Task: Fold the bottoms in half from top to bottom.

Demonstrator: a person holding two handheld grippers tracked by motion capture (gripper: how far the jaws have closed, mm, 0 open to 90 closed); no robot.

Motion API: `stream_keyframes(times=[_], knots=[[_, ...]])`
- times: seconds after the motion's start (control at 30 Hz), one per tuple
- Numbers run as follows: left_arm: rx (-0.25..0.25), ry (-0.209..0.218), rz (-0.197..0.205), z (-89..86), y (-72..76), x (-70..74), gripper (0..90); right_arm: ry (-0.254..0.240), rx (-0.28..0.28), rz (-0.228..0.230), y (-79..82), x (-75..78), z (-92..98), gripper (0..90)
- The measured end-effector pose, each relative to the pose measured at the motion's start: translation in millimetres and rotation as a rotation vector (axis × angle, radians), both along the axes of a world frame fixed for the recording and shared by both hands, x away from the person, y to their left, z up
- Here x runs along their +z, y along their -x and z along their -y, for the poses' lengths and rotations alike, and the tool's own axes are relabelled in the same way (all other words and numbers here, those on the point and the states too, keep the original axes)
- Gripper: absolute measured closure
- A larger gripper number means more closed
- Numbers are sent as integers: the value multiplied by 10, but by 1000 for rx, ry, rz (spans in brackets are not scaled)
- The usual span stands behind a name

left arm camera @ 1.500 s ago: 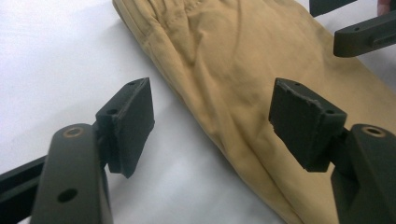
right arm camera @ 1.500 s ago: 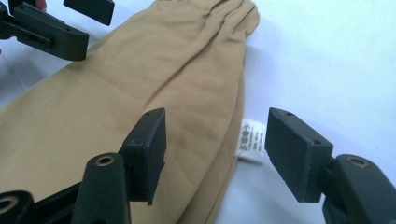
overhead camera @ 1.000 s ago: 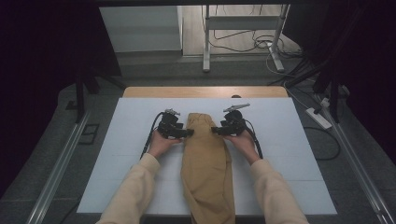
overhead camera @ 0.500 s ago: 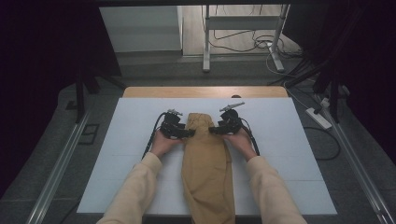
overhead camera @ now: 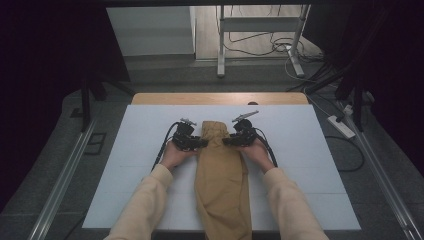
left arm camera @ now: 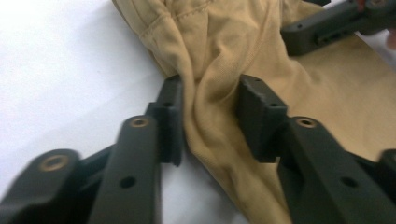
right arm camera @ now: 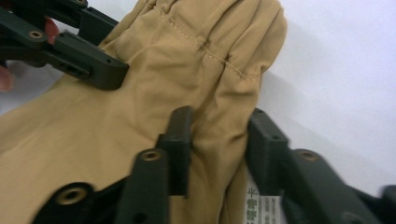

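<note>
Tan cotton trousers lie lengthwise down the middle of the white table, folded into a narrow strip whose far end sits between the two grippers and whose near end hangs over the table's front edge. The person's forearms, in pale yellow sleeves, come in from the bottom of the high view and angle inward, each hand wrapped around its gripper and resting low on the table.

The left gripper points in at the garment's left edge. In the left gripper view its jaws have just been closing, and a raised fold of the cloth stands bunched between them, both pads pressed against it.

The right gripper mirrors it from the other side. Its jaws have likewise just been closing, and in the right gripper view they pinch a gathered ridge of fabric near the stitched waistband; a white care label shows just beside the right-hand jaw. The two grippers face each other across the cloth, near but apart.
</note>
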State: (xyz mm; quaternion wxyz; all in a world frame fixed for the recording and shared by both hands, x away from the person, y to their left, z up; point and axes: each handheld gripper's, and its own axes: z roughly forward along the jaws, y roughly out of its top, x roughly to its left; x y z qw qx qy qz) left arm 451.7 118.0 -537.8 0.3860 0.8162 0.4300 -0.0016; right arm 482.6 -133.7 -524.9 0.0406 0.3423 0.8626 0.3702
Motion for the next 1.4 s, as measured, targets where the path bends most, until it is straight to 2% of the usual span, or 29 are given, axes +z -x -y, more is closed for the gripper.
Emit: stream_keyframes(times=[0.13, 0.4, 0.73, 1.13, 1.4], knots=[[-15, -10, 14, 14, 24, -4, 752, -2, 15, -10, 5, 2, 15, 774], [-30, -24, 53, 26, 56, 32, 817, 14, 33, 35, 42, 47, 17, 806], [-41, -24, 102, 32, 100, 137, 834, 8, 41, 80, 94, 159, 53, 813], [-54, -29, 121, 27, 112, 211, 837, 14, 50, 90, 111, 226, 58, 822], [-56, -32, 141, 23, 92, 341, 840, 10, 42, 122, 111, 312, 54, 826]])
